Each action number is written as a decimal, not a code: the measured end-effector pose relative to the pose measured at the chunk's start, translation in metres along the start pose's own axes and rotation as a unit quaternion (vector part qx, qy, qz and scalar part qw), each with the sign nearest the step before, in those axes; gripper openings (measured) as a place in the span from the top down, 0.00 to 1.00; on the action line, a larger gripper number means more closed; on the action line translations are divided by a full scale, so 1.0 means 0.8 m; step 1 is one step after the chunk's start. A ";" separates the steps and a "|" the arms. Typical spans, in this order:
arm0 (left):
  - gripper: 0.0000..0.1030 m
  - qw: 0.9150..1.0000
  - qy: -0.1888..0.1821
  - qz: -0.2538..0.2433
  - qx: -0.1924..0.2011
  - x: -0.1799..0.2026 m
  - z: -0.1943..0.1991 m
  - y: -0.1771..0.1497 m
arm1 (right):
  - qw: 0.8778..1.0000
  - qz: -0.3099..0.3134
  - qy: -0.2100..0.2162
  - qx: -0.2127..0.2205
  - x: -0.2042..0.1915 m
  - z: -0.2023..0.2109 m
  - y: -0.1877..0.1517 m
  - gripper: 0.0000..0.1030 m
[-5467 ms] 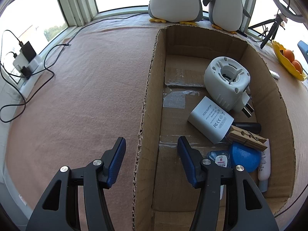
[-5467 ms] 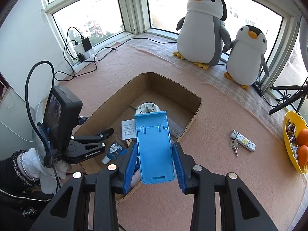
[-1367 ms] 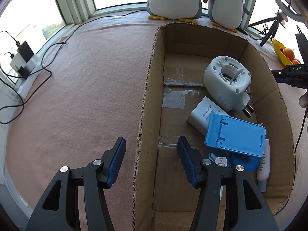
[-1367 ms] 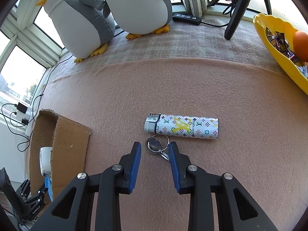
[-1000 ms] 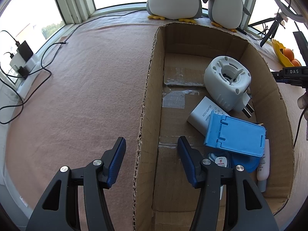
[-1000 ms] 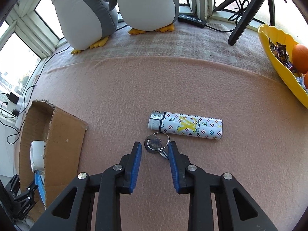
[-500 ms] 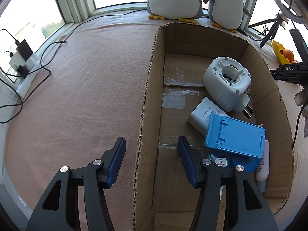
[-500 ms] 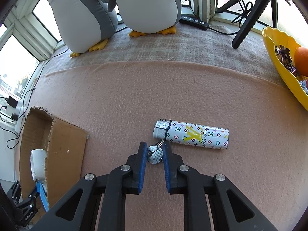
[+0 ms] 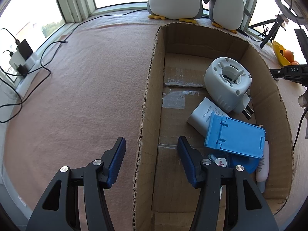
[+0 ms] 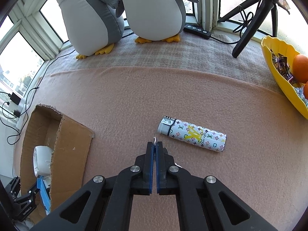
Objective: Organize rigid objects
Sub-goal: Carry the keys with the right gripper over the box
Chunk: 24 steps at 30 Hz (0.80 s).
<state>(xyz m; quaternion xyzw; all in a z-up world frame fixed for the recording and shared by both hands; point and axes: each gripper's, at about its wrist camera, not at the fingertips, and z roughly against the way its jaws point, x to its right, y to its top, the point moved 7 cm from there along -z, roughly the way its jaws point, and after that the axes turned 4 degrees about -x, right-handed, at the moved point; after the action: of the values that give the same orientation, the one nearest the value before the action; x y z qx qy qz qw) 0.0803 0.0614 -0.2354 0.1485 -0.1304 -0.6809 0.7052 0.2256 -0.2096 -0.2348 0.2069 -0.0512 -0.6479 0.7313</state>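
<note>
My right gripper is shut on the key ring, whose metal edge pokes out above the fingertips on the pink cloth. A patterned lighter lies just right of it. My left gripper is open and empty, straddling the left wall of the cardboard box. In the box lie a blue phone stand, a grey adapter, a white round plug device and a white tube. The box also shows in the right wrist view.
Two plush penguins stand at the back by the window. A yellow bowl with oranges sits at the right edge, a black tripod behind it. Chargers and cables lie at the far left.
My right gripper has closed from open around the key ring to fully shut on it. The left gripper and the box contents have not moved.
</note>
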 end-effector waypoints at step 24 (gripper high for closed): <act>0.46 1.000 0.007 -0.004 0.005 0.001 0.001 0.002 | 0.988 0.110 0.085 0.063 -0.158 0.091 0.013 0.98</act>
<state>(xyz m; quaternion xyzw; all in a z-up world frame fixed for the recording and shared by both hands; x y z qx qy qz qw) 0.0817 0.0608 -0.2335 0.1571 -0.1279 -0.6819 0.7028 0.1908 -0.1034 -0.1404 0.3001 -0.0523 -0.5392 0.7851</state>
